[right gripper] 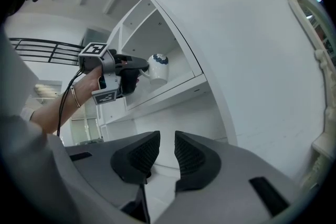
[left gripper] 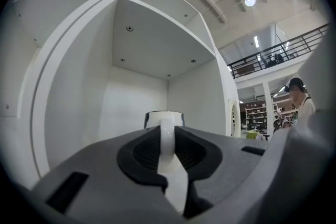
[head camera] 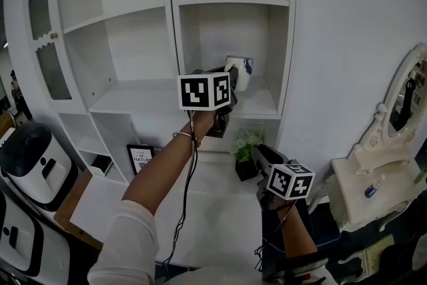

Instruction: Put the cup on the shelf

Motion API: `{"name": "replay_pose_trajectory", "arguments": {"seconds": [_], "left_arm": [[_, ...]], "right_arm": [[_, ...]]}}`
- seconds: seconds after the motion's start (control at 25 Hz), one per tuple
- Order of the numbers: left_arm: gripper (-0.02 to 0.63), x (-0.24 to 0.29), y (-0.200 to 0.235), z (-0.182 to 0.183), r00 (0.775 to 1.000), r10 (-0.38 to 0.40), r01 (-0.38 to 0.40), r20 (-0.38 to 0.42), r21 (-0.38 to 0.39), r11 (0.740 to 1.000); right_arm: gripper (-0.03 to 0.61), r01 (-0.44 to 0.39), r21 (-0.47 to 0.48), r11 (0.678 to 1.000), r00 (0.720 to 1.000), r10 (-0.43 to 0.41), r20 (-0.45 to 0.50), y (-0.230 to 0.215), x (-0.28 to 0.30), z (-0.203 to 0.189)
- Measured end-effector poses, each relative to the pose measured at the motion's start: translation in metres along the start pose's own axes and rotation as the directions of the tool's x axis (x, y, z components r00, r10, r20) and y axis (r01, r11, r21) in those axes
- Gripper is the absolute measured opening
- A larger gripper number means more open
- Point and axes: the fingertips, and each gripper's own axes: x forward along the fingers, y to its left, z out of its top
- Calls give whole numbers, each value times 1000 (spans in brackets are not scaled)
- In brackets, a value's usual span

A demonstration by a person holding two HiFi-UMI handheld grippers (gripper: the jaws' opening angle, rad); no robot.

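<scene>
A white cup (head camera: 240, 71) with a blue pattern hangs inside the right-hand compartment of the white shelf unit (head camera: 257, 103), just above its board. My left gripper (head camera: 230, 80) is shut on the cup's handle (left gripper: 167, 144) and points level into the compartment. In the left gripper view the cup's rim (left gripper: 164, 117) shows beyond the pads, with the compartment's back wall behind it. My right gripper (head camera: 259, 155) is lower and to the right, below that board. Its jaws (right gripper: 167, 152) stand a narrow gap apart with nothing between them. The right gripper view shows the cup (right gripper: 157, 68) and the left gripper (right gripper: 142, 66) at the shelf.
A small potted plant (head camera: 245, 150) stands on the lower surface under the shelf, close to the right gripper. A framed picture (head camera: 140, 157) leans in a lower cubby. A white dressing table with a mirror (head camera: 373, 177) is at the right, a white appliance (head camera: 33, 163) at the left.
</scene>
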Motion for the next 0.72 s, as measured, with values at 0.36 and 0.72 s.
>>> {"name": "replay_pose_trajectory", "arguments": {"seconds": [0.36,0.72], "left_arm": [[61,25,8,-3,999,29,-29,-43,-17,999],[61,43,16,-6,996,35,-37,-87,-23,999]], "right_arm": [[81,24,-37,999,999,-26,-33,-8,19,-9],[52,36,-60,998,997,-40,-69,-13,36,-23]]}}
